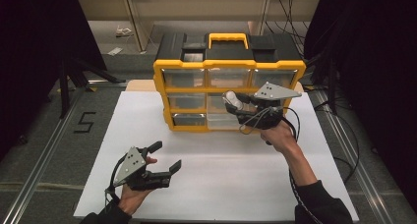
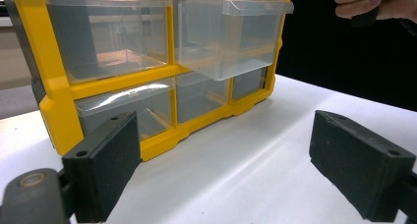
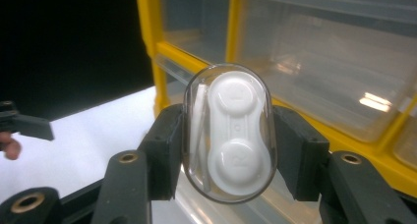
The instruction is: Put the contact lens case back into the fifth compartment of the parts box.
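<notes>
A yellow and black organiser (image 1: 228, 67) with clear drawers stands at the back of the white table (image 1: 216, 180). One clear drawer (image 1: 223, 120) (image 2: 231, 35) in its lower middle is pulled out. My right gripper (image 1: 231, 102) (image 3: 228, 135) is shut on a clear oval case holding a white contact lens holder (image 3: 230, 133) (image 1: 232, 100), held just above the pulled-out drawer. My left gripper (image 1: 164, 157) (image 2: 226, 170) hovers open over the table's front left, nothing between its pads, pointing at the organiser (image 2: 59, 111).
The organiser (image 3: 314, 52) has a yellow carry handle (image 1: 228, 38) on its black lid. Cables trail at the right of the table (image 1: 295, 121). The table's front edge lies close to both forearms. Metal rails run along both sides on the floor.
</notes>
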`<state>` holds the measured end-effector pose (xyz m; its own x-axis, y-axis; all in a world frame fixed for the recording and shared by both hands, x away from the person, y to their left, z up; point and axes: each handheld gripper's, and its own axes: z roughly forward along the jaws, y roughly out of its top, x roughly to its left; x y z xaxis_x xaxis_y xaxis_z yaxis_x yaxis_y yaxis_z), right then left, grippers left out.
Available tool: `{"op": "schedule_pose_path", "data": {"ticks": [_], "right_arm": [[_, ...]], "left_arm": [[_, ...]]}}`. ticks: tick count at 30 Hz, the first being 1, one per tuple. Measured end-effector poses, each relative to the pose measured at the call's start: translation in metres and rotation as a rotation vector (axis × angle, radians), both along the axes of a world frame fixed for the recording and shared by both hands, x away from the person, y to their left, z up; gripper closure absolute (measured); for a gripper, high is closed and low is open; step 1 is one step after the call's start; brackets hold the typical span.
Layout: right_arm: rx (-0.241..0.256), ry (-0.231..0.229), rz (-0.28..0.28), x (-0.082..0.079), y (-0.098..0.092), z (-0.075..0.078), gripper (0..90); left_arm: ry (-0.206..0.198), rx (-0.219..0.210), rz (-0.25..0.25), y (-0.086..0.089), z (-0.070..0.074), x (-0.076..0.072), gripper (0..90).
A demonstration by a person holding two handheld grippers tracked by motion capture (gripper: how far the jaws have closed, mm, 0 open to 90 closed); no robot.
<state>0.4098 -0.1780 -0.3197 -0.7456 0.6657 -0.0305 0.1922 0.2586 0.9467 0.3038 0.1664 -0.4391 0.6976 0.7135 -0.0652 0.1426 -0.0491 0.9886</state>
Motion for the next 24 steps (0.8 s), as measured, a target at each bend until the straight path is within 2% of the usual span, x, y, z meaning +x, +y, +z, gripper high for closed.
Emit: {"op": "schedule_pose_path", "data": {"ticks": [4, 24], "right_arm": [[0.007, 0.018, -0.02, 0.005, -0.003, -0.002, 49.4], [-0.004, 0.032, -0.047, 0.013, -0.005, -0.004, 49.4]], "left_arm": [[0.0, -0.001, 0.001, 0.0, 0.0, 0.0, 11.6], [-0.003, 0.001, 0.003, 0.0, 0.0, 0.0, 11.6]]}}
